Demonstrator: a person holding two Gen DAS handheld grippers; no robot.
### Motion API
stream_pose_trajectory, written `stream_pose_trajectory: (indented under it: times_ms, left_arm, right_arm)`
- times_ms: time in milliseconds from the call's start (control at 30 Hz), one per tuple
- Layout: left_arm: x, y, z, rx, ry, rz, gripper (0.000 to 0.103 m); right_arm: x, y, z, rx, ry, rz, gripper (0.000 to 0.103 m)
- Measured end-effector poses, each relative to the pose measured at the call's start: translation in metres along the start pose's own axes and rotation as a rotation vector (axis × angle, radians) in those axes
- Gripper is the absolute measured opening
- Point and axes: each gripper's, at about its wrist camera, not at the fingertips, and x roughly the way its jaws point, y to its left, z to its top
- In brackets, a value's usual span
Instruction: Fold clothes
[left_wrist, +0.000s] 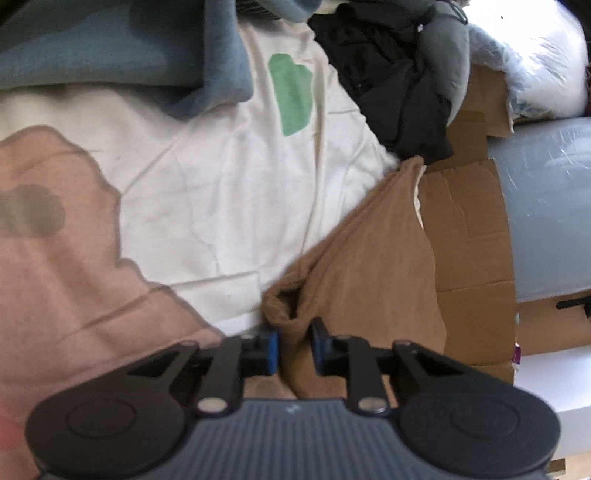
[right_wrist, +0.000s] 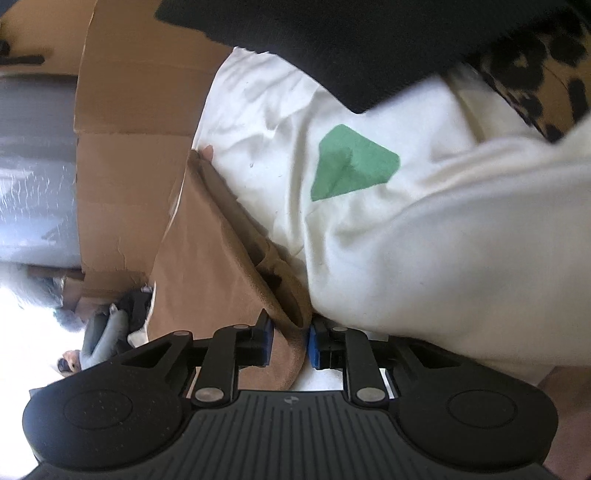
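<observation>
Both tongs pinching the brown cloth (left_wrist: 369, 251).
L gripper (left_wrist: 294, 347) & R gripper (right_wrist: 289, 345) each closed on a hem; it hangs near, over the white sheet (left_wrist: 221, 177). Looks soft, light, floppy, so I'd grip corners.

Both the left gripper (left_wrist: 294, 345) and the right gripper (right_wrist: 289, 341) are black, with blue pads (left_wrist: 272, 350) on the fingertips, silver pivot screws (left_wrist: 211, 405), round side discs and a ribbed body (grey-blue in the left view).
</observation>
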Motion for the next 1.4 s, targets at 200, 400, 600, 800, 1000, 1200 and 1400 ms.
stream_pose_trajectory:
  times_ms: [200, 400, 600, 800, 1000, 1200, 1400]
  left_arm:
    - [0.0, 0.001, -0.001, -0.019, -0.006, 0.016, 0.016]
    - [0.0, 0.0, 0.0, -0.027, -0.015, 0.02, 0.014]
    - [0.0, 0.001, 0.001, -0.031, -0.017, 0.021, 0.01]
    - [0.003, 0.003, -0.002, -0.044, -0.033, 0.012, 0.011]
    - [-0.004, -0.005, 0.005, -0.028, -0.015, 0.028, 0.006]
    - [-0.013, -0.018, 0.011, 0.003, 0.004, 0.054, 0.005]
    - [-0.023, -0.032, 0.014, 0.037, 0.033, 0.087, 0.005]
  right_arm:
    - [0.011, 0.002, -0.003, -0.035, 0.012, 0.019, 0.023]
    - [0.01, 0.001, 0.0, -0.043, 0.015, 0.048, 0.02]
    - [0.007, 0.006, 0.001, -0.077, 0.006, 0.07, 0.011]
    - [0.017, 0.01, 0.003, -0.086, 0.016, 0.024, 0.016]
    - [0.01, 0.017, 0.009, -0.101, 0.002, 0.009, 0.006]
    - [-0.002, 0.028, 0.012, -0.11, 0.003, -0.007, 0.005]
    - [-0.014, 0.038, 0.016, -0.119, 0.004, -0.023, 0.005]
